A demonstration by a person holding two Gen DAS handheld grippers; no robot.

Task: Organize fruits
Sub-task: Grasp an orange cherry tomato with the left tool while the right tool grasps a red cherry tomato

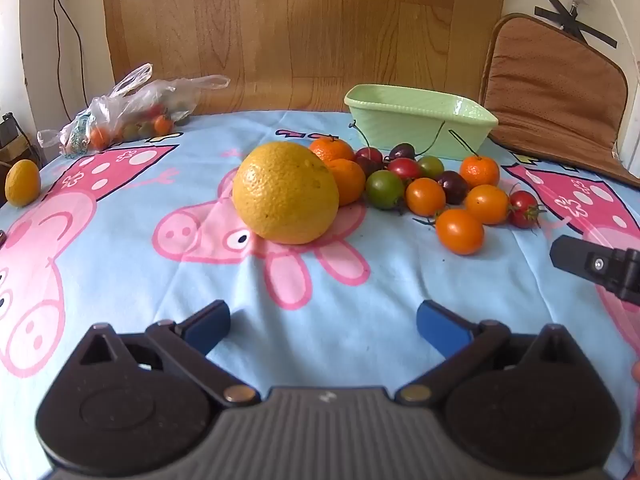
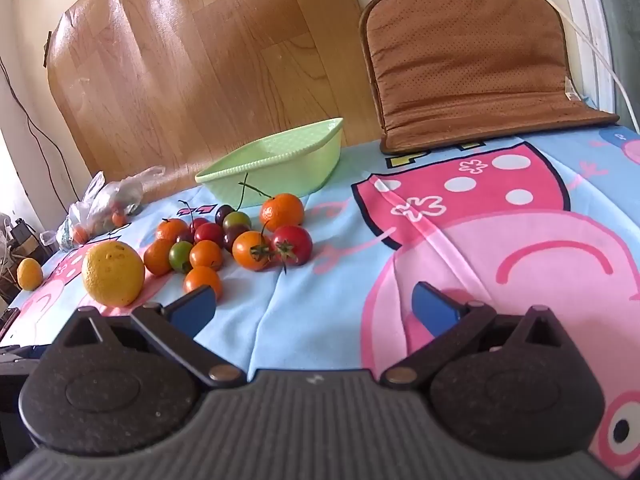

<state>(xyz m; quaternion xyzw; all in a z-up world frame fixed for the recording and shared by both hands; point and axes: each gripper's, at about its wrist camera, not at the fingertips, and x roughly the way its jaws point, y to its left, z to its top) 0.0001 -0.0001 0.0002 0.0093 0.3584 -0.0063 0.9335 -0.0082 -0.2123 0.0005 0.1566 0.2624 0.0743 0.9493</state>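
A large yellow orange (image 1: pixel 286 192) (image 2: pixel 113 273) lies on the cartoon-print cloth, with a pile of small fruit (image 1: pixel 432 188) (image 2: pixel 228 240) to its right: orange, red and green tomatoes, small mandarins and dark cherries with stems. Behind the pile stands an empty light green basket (image 1: pixel 420 124) (image 2: pixel 280 164). My left gripper (image 1: pixel 323 322) is open, nothing between its blue pads, short of the big orange. My right gripper (image 2: pixel 314 308) is open too, empty, in front of the pile; its left fingertip (image 2: pixel 192 308) overlaps the nearest orange tomato (image 2: pixel 202 280) in view.
A clear plastic bag of small fruit (image 1: pixel 128 116) (image 2: pixel 100 212) lies at the far left. A small yellow fruit (image 1: pixel 23 183) (image 2: pixel 29 275) sits near the left table edge. A brown cushion (image 1: pixel 556 92) (image 2: pixel 476 76) leans at the back right. A wooden board (image 1: pixel 304 28) stands behind.
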